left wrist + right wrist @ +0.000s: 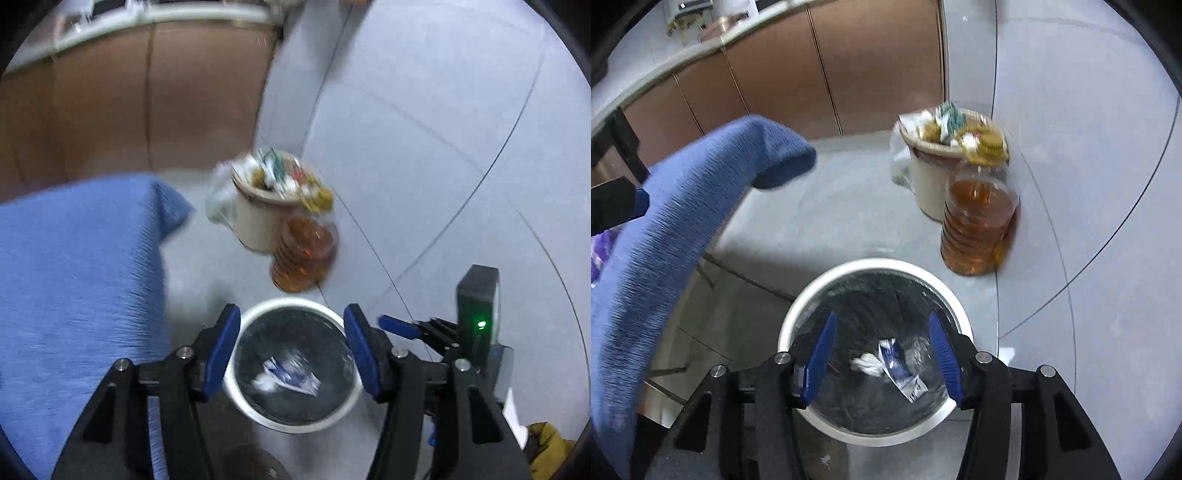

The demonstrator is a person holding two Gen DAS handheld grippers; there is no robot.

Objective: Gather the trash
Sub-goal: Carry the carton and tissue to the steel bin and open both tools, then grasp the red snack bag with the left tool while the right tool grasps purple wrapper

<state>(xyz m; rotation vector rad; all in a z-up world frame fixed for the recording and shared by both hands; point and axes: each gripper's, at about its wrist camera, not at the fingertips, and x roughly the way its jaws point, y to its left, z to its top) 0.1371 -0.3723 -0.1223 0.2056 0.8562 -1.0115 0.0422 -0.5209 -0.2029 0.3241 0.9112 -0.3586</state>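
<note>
A white-rimmed trash bin (255, 410) with a black liner stands on the floor below both grippers; it also shows in the right wrist view (798, 314). Inside lie a blue-and-white wrapper (291, 374) (901, 373) and a crumpled white tissue (866, 363). My left gripper (291, 325) is open and empty above the bin. My right gripper (882, 328) is open and empty above the bin; it also shows at the right of the left wrist view (402, 326).
A beige bin full of trash (258, 218) (927, 184) and a bottle of amber liquid (303, 254) (975, 229) stand by the grey wall. A blue cloth-covered table (74, 280) (665, 229) lies on the left. Brown cabinets (147, 96) stand behind.
</note>
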